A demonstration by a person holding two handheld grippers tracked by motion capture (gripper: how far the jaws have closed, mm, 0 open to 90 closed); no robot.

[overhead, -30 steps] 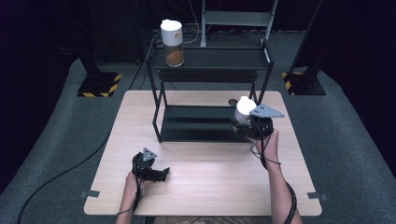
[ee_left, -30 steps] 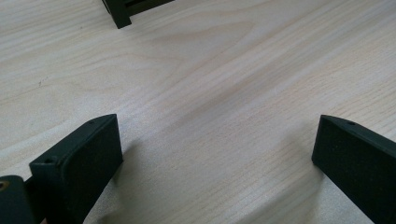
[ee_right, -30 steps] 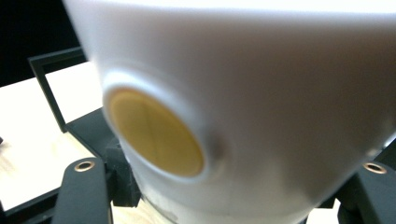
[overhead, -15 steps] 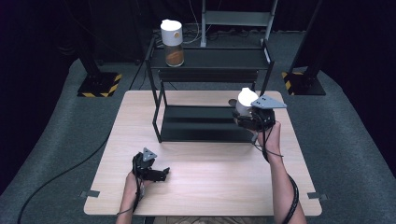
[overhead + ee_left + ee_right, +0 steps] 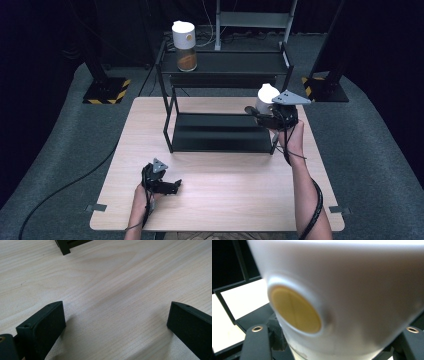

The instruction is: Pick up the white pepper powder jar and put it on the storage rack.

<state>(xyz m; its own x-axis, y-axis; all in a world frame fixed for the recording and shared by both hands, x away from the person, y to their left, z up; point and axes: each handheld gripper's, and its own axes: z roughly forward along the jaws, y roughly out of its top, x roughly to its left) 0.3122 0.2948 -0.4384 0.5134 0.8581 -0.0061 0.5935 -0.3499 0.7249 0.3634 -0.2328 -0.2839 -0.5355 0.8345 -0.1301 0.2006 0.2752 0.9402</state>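
My right gripper (image 5: 261,113) is shut on a white container (image 5: 266,97) and holds it in the air at the right end of the black two-level rack (image 5: 225,62), between its two levels in height. In the right gripper view the white container (image 5: 362,290) looms close between the jaws and has a round yellow patch (image 5: 295,313) on it. A jar (image 5: 184,45) with a white lid and brown contents stands on the rack's top level at the left. My left gripper (image 5: 173,185) rests on the wooden table (image 5: 220,200), open, its fingers (image 5: 42,327) wide apart with nothing between them.
The rack's lower level (image 5: 220,135) is bare and dark. A rack foot (image 5: 64,247) shows far ahead of the left gripper. Black stands with striped bases (image 5: 105,90) and a grey frame (image 5: 252,20) stand beyond the table on the carpet.
The right gripper has lifted the white container higher and slightly away from the person, beside the rack's right end. The left gripper has stayed put.
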